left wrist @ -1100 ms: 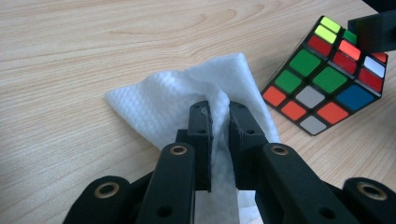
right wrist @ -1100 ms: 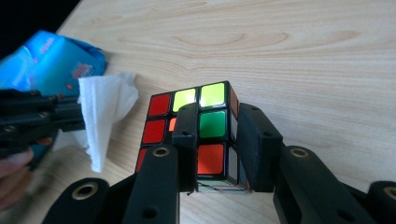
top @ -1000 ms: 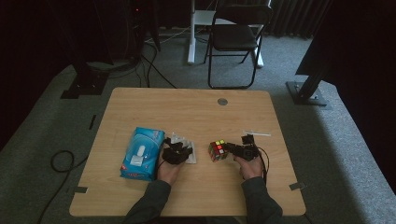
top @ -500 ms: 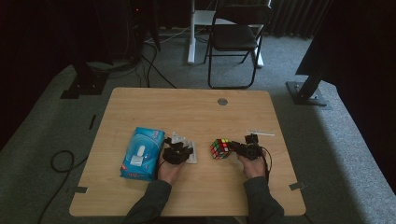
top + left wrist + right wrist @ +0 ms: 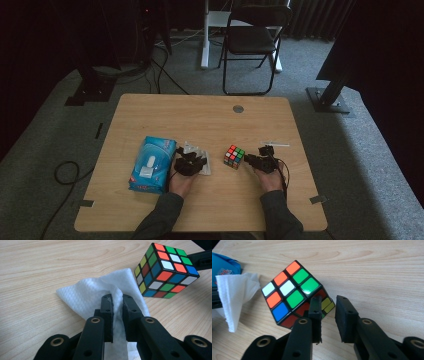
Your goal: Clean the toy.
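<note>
Left gripper [image 5: 117, 301] clamped on wipe [image 5: 87, 293]; right gripper [image 5: 329, 305] jaws closed on cube [image 5: 295, 293] corner, cube tilted off table [image 5: 210, 115]

On my wooden bench [image 5: 150, 115] a blue wipes packet [image 5: 152, 165] lies flat near its left side, and a thin white stick [image 5: 274, 144] lies toward the right. Beyond the far edge, a black folding chair [image 5: 252, 42] stands on grey carpet [image 5: 60, 130].

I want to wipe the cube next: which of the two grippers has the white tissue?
The left gripper: its jaws pinch the white tissue, while the right gripper grips the Rubik's cube by a corner.
</note>
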{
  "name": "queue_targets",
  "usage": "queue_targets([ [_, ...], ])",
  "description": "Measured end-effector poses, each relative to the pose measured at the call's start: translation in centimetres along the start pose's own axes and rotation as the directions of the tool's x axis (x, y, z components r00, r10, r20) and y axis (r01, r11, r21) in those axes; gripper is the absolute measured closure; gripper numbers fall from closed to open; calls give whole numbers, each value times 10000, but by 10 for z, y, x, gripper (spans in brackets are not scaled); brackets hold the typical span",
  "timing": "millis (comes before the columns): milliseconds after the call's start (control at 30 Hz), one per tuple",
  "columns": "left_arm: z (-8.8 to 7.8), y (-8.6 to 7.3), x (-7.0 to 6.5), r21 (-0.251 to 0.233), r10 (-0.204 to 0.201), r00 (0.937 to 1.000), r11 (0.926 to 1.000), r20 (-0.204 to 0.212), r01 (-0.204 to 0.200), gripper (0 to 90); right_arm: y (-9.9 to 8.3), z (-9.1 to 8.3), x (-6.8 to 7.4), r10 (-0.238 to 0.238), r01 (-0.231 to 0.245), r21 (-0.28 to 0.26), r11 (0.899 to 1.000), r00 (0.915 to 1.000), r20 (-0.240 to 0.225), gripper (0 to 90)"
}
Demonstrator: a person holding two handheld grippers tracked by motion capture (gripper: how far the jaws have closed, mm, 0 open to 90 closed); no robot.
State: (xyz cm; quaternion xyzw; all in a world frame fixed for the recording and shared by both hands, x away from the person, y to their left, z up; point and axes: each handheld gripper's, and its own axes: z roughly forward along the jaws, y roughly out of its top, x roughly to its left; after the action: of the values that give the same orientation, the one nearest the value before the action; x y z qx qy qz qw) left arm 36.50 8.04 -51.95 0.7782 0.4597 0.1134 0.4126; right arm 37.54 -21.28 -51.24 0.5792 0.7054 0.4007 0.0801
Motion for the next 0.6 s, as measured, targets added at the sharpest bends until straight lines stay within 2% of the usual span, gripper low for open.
queue_targets([
  [367,0,6,1,-132,31,10000,9999,-41,-31,805,7,-10,16,-201,176,-593,9981,9989,-416,615],
  [500,-1,9,1,-164,93,9999,9998,-51,-93,806,9,-5,22,-253,223,-512,9984,9980,-571,600],
  [600,-1,12,1,-241,112,9999,9996,-21,-113,806,9,0,24,-284,261,-440,9987,9982,-521,604],
])
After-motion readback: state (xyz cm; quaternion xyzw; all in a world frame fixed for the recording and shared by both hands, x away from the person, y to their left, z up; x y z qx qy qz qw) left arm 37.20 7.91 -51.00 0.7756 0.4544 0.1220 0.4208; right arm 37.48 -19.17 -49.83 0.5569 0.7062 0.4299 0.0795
